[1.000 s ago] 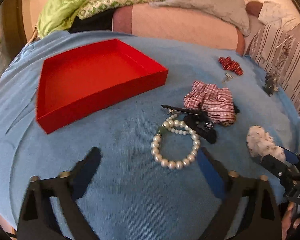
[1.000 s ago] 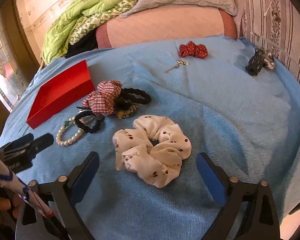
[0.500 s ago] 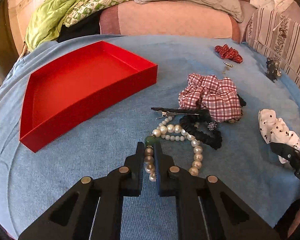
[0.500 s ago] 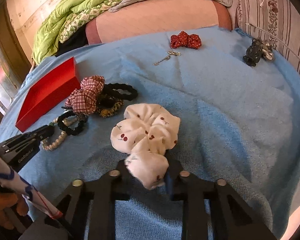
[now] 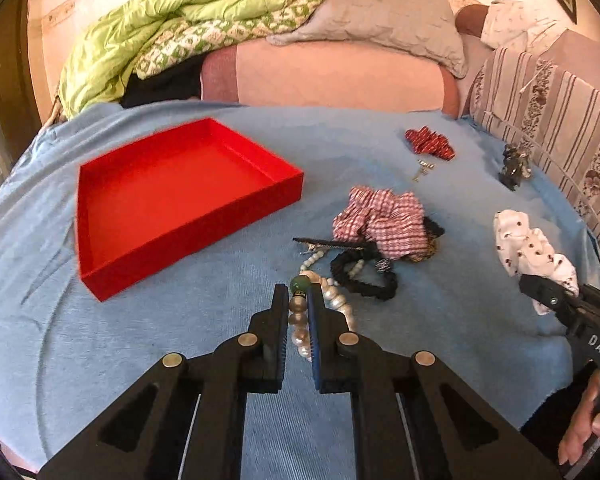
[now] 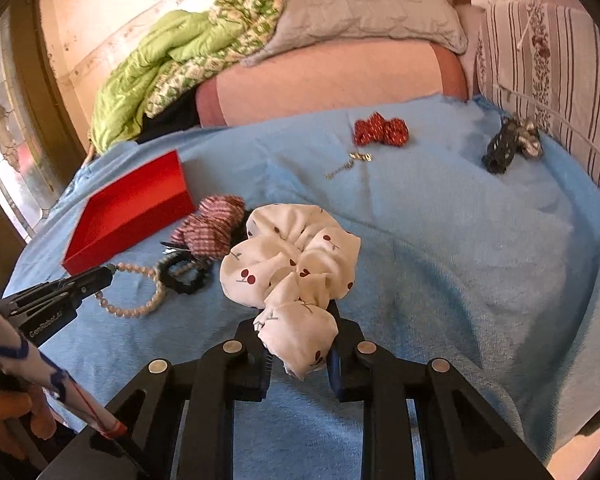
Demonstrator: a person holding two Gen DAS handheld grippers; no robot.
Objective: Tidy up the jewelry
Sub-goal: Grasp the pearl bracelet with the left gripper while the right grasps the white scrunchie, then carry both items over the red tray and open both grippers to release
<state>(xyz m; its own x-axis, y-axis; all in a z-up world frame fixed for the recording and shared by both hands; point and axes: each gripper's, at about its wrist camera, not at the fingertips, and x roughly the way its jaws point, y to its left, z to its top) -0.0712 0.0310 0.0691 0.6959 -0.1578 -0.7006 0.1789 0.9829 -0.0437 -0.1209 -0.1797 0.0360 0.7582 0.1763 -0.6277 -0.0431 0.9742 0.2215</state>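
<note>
My left gripper (image 5: 299,300) is clamped on the pearl bracelet (image 5: 300,322), its green bead at the fingertips and the rest trailing onto the blue blanket (image 5: 140,340) just ahead. My right gripper (image 6: 298,326) pinches a fold of the white cherry-print scrunchie (image 6: 296,256). The empty red tray (image 5: 172,196) lies ahead-left of my left tool.

White letters "DAS" on the right gripper (image 5: 548,300); "GenRobot.AI" along the left gripper (image 6: 106,274) body.
</note>
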